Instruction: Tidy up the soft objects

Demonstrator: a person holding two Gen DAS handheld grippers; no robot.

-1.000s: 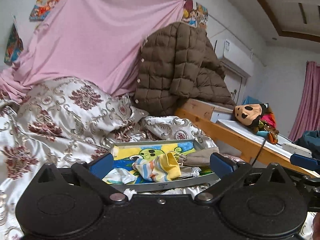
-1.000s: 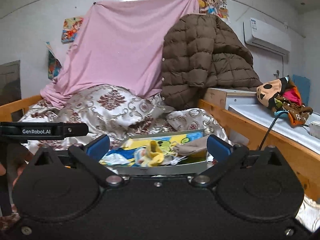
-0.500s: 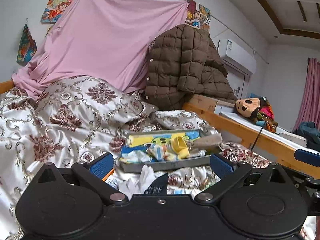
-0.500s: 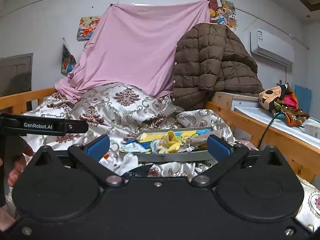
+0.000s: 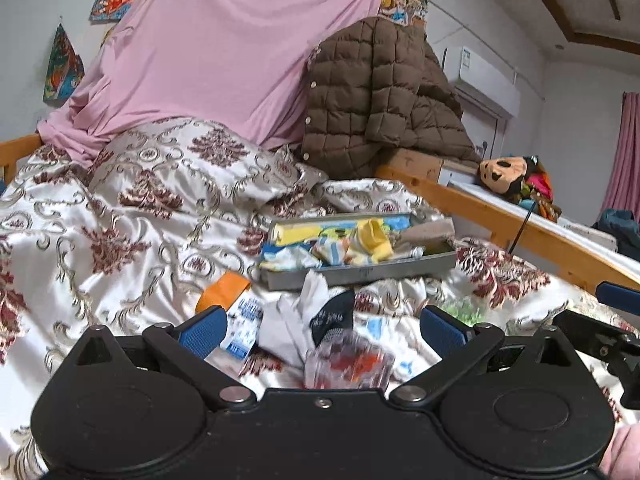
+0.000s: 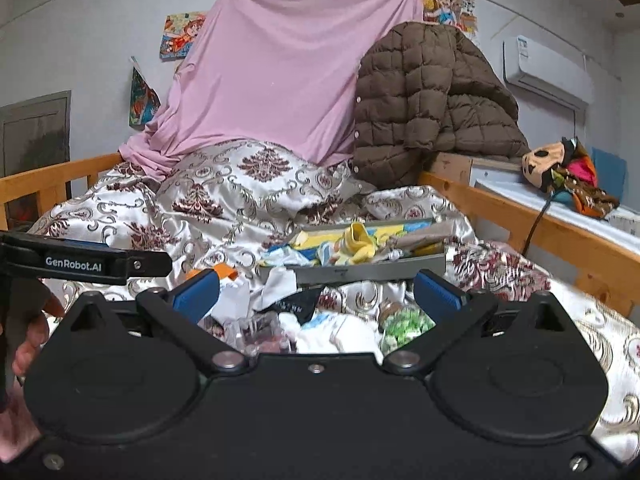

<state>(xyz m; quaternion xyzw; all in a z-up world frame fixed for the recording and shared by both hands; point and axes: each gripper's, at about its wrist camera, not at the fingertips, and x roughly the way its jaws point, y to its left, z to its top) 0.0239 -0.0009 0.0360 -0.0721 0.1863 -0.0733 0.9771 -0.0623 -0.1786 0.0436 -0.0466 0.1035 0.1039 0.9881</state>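
Note:
A grey tray [image 5: 360, 272] lies on the bed and holds small soft items, among them a yellow sock [image 5: 374, 240] and a beige cloth [image 5: 428, 232]. It also shows in the right wrist view [image 6: 352, 270]. In front of it lie a white and black sock [image 5: 320, 312], an orange piece [image 5: 224, 290], a clear jar [image 5: 346, 364] and a jar with green bits [image 6: 404, 320]. My left gripper [image 5: 322, 328] is open and empty above these loose items. My right gripper [image 6: 316, 292] is open and empty beside it.
A patterned satin quilt [image 5: 120, 220] covers the bed. A pink sheet [image 5: 224, 52] and a brown puffer jacket [image 5: 380, 96] stand at the head. A wooden rail [image 5: 500, 224] runs along the right, with a plush toy [image 5: 516, 178] beyond it.
Both grippers have drawn back from the tray and dipped down. The loose socks and jars in front of the tray have come into view. Both stay open.

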